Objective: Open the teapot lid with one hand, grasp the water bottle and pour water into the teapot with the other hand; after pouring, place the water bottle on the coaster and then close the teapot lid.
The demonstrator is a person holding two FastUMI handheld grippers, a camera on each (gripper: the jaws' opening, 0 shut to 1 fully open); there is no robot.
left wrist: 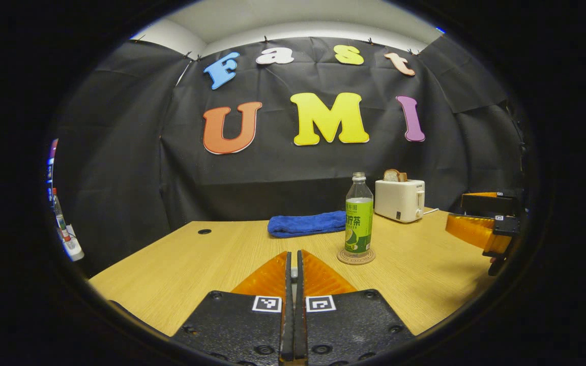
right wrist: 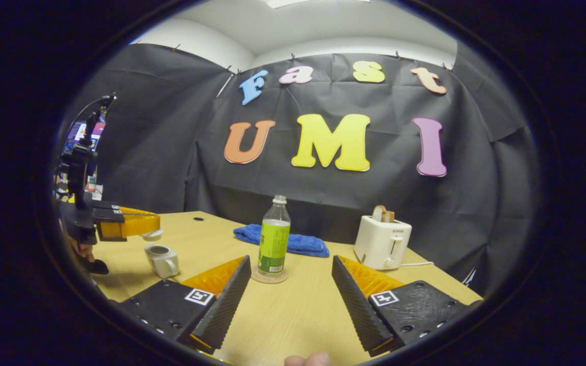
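Left gripper [right wrist: 143,223]: in the right gripper view it hung at the far left, above the small white teapot [right wrist: 163,261], with a small white lid [right wrist: 151,235] at its tip; in the left gripper view its own fingers [left wrist: 287,284] lay together with almost no gap, and what sat between the tips was too small to make out.
Teapot: it stood on the pale wooden worktop [right wrist: 293,310] with its mouth uncovered, directly under the raised lid, so the opening step looked done.
Clear plastic water bottle with a green label [right wrist: 274,239]: it stood upright on a round cork coaster [right wrist: 269,276], just ahead of the right gripper's fingers and to the right of the teapot.
Bottle contents: whether it held water, and whether any had gone into the teapot, could not be told.
Right gripper [right wrist: 290,300]: its fingers stood wide apart on either side of the bottle's line, not touching it and holding nothing.
Background: a folded blue cloth [right wrist: 283,243] lay behind the bottle, and a white toaster with bread slices [right wrist: 382,244] stood at the right; neither belonged to the task.
Progress, as judged: lid off; then either the bottle grasp and pour remained, or the bottle was already back and only closing the lid was left.
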